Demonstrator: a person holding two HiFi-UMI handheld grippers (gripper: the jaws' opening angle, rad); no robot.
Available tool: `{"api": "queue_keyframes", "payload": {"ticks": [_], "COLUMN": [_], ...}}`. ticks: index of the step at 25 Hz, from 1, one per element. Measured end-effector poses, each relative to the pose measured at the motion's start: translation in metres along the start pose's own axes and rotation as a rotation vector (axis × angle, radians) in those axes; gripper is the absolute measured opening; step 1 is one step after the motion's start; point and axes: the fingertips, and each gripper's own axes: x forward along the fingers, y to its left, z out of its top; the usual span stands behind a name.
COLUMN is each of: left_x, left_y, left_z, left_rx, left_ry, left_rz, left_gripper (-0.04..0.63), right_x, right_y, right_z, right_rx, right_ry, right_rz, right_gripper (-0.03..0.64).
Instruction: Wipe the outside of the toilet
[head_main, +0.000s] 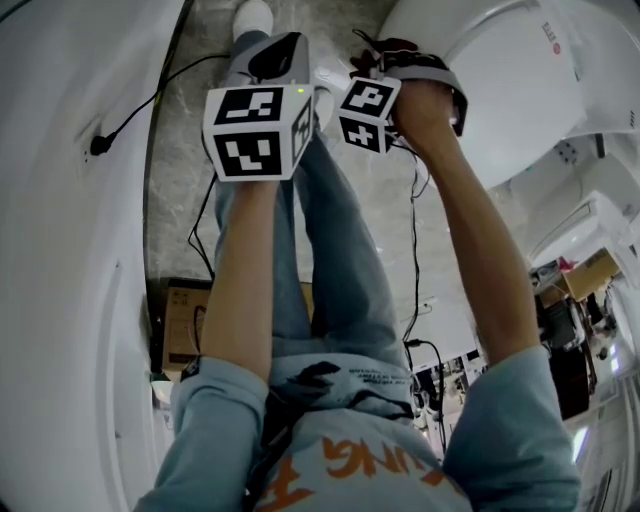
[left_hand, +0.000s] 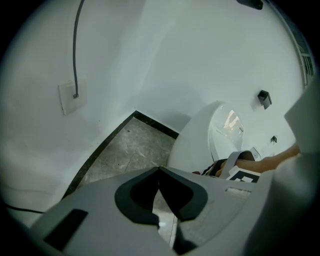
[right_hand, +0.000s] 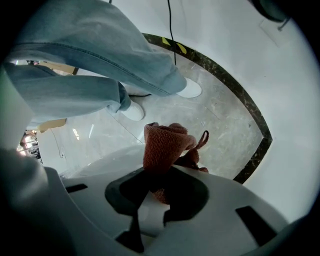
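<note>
Rust-red cloth (right_hand: 165, 142) is sitting clenched in the fingers of my right gripper (right_hand: 150, 187) just beside the toilet (head_main: 500, 80), while my left gripper (left_hand: 159, 172) is hanging farther off, closed on nothing.

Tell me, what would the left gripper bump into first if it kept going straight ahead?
Most likely the grey floor, just short of the white wall; the toilet sits off to its right. Depth is hard to judge.
</note>
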Motion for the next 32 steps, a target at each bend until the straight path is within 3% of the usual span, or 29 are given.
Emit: {"api": "queue_keyframes", "payload": {"ticks": [10, 17, 20, 25, 32], "left_x": [-0.004, 0.002, 0.006, 0.019, 0.033], "left_y": [-0.006, -0.004, -0.001, 0.007, 0.014], "left_z": [-0.004, 0.003, 0.007, 0.022, 0.038], "left_rx": [0.01, 0.015, 0.015, 0.019, 0.024], "left_ry": [-0.006, 0.014, 0.033, 0.054, 0.092], "left_rz": [-0.003, -0.001, -0.01, -0.016, -0.027], "left_gripper": [-0.006, -0.006, -0.006, -0.006, -0.006], "right_x": [-0.005, -0.007, -0.012, -0.03, -0.035], "right_y": [0.045, 0.093, 0.088, 0.022, -0.052], "right_z": [0.011, 0.021, 0.037, 0.048, 0.025], "right_rx": [-0.106, -0.132, -0.005, 0.31, 0.428], "right_ry": [0.019, 0.033, -0.046, -0.251, -0.297], "right_rz": [0.059, 0.235, 0.236, 0.111, 0.027], "right_gripper": [0.078, 0.078, 0.08, 0.081, 0.083]}}
